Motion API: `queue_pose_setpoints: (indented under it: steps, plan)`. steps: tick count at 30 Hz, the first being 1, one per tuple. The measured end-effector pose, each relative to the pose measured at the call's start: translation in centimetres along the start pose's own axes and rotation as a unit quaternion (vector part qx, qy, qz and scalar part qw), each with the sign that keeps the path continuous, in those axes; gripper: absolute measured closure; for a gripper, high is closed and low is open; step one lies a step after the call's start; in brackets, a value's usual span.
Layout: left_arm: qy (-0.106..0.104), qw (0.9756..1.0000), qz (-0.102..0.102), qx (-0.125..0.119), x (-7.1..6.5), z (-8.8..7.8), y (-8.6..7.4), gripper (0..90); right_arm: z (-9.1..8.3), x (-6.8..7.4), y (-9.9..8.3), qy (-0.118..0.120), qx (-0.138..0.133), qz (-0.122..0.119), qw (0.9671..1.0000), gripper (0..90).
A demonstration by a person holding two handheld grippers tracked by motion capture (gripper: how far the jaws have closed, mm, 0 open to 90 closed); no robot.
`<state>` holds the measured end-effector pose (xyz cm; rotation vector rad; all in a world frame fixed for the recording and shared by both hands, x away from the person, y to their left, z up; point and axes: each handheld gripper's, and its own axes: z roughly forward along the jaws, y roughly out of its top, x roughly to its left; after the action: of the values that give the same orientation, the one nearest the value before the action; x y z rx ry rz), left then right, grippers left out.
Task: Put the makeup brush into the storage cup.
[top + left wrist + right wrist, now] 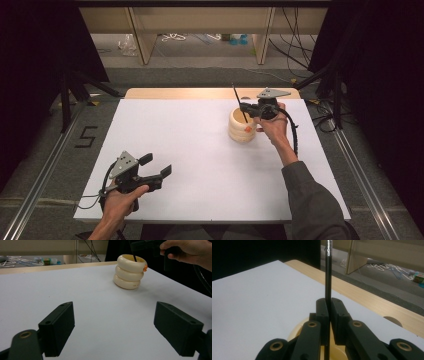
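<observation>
A cream holder (242, 126) made of three stacked rings, with a small orange tab on its side, stands on the white table top at the right. My right gripper (243, 107) hangs just above its rim, shut on a thin black stick (238, 102) that rises above the jaws and dips into the holder's mouth. In the right gripper view the stick (328, 275) runs straight up between the closed pads (322, 310), with the holder's rim (297, 331) below. My left gripper (156, 165) rests near the front left, open and holding nothing. In its own view the holder (129, 271) stands far ahead.
The white board (190, 150) covers most of a wooden table, whose bare edge (200, 93) shows at the back. Beyond it are wooden shelf legs, cables and small items on the floor. Black tripod legs stand at both sides.
</observation>
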<state>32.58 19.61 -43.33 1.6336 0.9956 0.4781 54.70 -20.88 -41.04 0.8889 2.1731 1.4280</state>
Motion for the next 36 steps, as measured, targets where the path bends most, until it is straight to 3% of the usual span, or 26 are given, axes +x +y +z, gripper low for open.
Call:
queue_pose_setpoints:
  steps: [9,27,30,36]
  plan:
    - [-0.001,1.0000,0.000,0.000,0.0,0.0,0.0,16.2,-0.1,-0.3,-0.7,-0.010,0.002,0.005,0.9999,85.6]
    - [-0.002,1.0000,-0.001,-0.001,0.0,0.0,0.0,16.2,0.1,0.0,-1.3,-0.006,0.010,0.006,0.9999,85.5]
    - [-0.001,1.0000,-0.001,-0.002,0.0,-0.1,0.0,16.2,-0.1,-0.2,-1.7,-0.012,0.020,0.008,0.9997,85.4]
    - [-0.001,1.0000,-0.001,-0.003,0.0,-0.1,0.0,16.2,-0.2,-0.3,-2.1,-0.016,0.025,0.014,0.9995,80.1]
